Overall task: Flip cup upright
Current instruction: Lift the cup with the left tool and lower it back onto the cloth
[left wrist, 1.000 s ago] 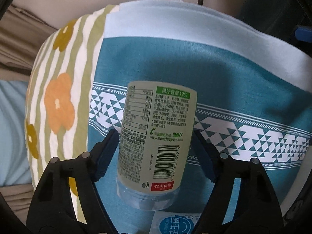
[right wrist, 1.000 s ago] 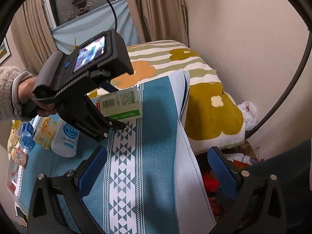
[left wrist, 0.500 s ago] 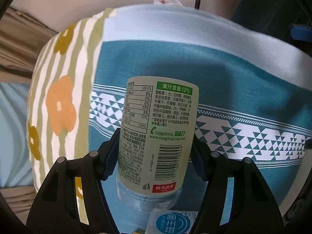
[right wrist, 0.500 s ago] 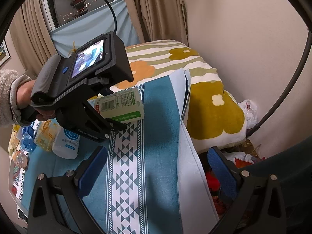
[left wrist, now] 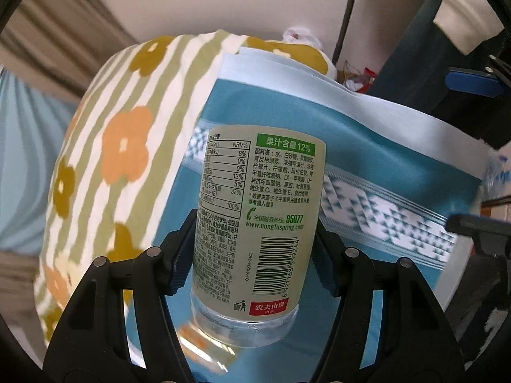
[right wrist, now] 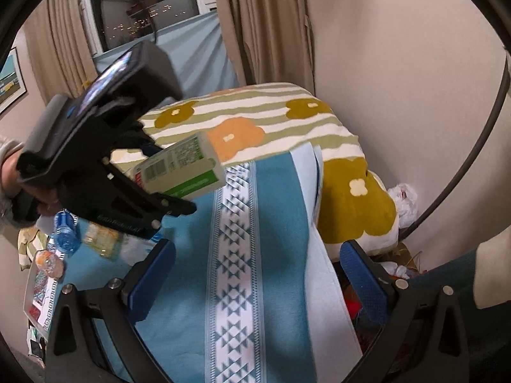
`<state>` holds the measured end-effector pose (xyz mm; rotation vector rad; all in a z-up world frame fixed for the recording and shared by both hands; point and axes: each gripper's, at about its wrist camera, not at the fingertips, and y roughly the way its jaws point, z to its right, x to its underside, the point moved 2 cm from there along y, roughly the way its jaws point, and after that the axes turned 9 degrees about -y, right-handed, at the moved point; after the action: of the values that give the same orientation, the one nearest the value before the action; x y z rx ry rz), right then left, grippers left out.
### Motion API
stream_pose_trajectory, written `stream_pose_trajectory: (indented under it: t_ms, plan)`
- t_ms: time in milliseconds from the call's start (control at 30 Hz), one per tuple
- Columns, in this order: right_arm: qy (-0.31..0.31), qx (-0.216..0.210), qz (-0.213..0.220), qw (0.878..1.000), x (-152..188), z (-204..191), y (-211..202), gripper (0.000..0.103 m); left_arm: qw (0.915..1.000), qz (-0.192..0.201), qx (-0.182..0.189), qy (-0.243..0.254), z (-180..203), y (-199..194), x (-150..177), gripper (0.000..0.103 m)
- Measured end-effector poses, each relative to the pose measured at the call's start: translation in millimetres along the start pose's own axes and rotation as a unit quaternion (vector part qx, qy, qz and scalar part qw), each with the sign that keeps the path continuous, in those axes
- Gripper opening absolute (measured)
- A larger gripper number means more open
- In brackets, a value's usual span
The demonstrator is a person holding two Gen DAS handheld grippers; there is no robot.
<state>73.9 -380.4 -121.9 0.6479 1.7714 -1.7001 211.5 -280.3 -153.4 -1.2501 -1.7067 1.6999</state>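
The cup is a cut plastic bottle with a pale green label [left wrist: 255, 217]. My left gripper [left wrist: 252, 255] is shut on it, blue pads pressed on both sides, and holds it in the air above the teal cloth [left wrist: 367, 166]. Its clear domed end points toward the camera. In the right wrist view the cup [right wrist: 182, 167] lies tilted, near horizontal, in the left gripper's black body [right wrist: 95, 159]. My right gripper [right wrist: 255, 274] is open and empty over the teal cloth [right wrist: 274, 255].
A flowered striped cover [left wrist: 121, 159] lies beyond the cloth. Several bottles [right wrist: 67, 233] lie at the left of the cloth. Clutter and a white plastic bag [right wrist: 402, 198] sit by the wall at right. A dark pole [left wrist: 345, 19] stands behind.
The left gripper closed on the cup and lifted it off the cloth, tilting it upward. The right gripper stayed open and shifted slightly.
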Motion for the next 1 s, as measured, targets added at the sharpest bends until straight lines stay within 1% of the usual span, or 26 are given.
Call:
stream_pose_trajectory:
  t_ms: [100, 200, 300, 367, 500, 600, 667, 700, 767, 867, 900, 1000]
  plan:
    - [-0.007, -0.009, 0.002, 1.0, -1, -15, -12, 0.103, 0.9993, 0.001, -0.007, -0.038, -6, -15, 28, 0.069]
    - [-0.014, -0.018, -0.001, 1.0, 4, -32, -19, 0.103, 0.9959, -0.006, -0.01, -0.09, -12, -27, 65, 0.069]
    - [-0.022, -0.029, -0.009, 0.999, 12, -50, -21, 0.103, 0.9895, -0.021, -0.011, -0.142, -17, -30, 105, 0.069]
    - [-0.023, -0.041, -0.016, 0.999, 19, -61, -19, 0.103, 0.9832, -0.035, -0.011, -0.179, -19, -27, 129, 0.069]
    - [-0.029, -0.063, -0.032, 0.997, 29, -82, -13, 0.103, 0.9619, -0.06, 0.0, -0.267, -25, -21, 182, 0.069]
    - [-0.037, -0.074, -0.039, 0.996, 33, -98, -10, 0.103, 0.9404, -0.078, 0.003, -0.331, -23, -14, 215, 0.069]
    - [-0.046, -0.077, -0.042, 0.995, 36, -107, -7, 0.103, 0.9225, -0.082, 0.015, -0.377, -23, -9, 233, 0.069]
    - [-0.052, -0.079, -0.045, 0.995, 37, -111, -6, 0.103, 0.9173, -0.082, 0.016, -0.389, -23, -6, 239, 0.069]
    - [-0.06, -0.083, -0.048, 0.994, 39, -119, -3, 0.103, 0.9029, -0.085, 0.014, -0.421, -19, 2, 250, 0.069]
    - [-0.072, -0.086, -0.054, 0.992, 42, -127, 2, 0.103, 0.8822, -0.089, 0.027, -0.462, -17, 14, 259, 0.069]
    - [-0.075, -0.088, -0.056, 0.992, 43, -129, 3, 0.103, 0.8765, -0.089, 0.026, -0.472, -17, 19, 261, 0.069]
    - [-0.081, -0.09, -0.061, 0.991, 46, -132, 7, 0.103, 0.8708, -0.09, 0.019, -0.483, -18, 26, 262, 0.069]
